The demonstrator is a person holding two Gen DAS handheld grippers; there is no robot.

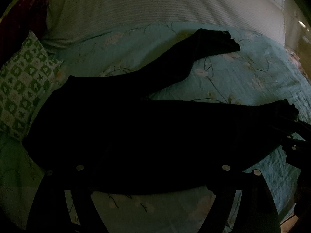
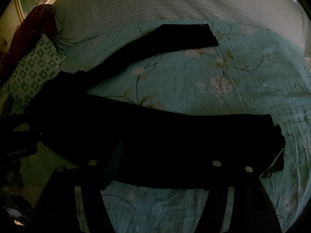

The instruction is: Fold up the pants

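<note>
**Spreading black pants, not yet folded**

Lying flat on the teal flowered bedsheet [image 2: 194, 81]: black pants [image 1: 136, 136], waist toward the checkered pillow [image 1: 23, 89], legs splayed in a V; far leg cuff [image 2: 204, 35] well apart from near leg cuff [image 2: 272, 136]. Hovering over the near leg: left gripper [image 1: 151, 174], fingers spread wide, clamping nothing; right gripper [image 2: 155, 170] likewise spread, holding nothing, near the cuff end. Beyond the pants: a ribbed white blanket [image 1: 155, 3] and something dark red [image 2: 31, 31] by the pillow. Judged soft, limp and light; likely to sag and crease when lifted; not fragile, not slippery on cotton. Best taken at the far cuff and far waist corner; then carried over onto the near leg, edges matched.
</note>
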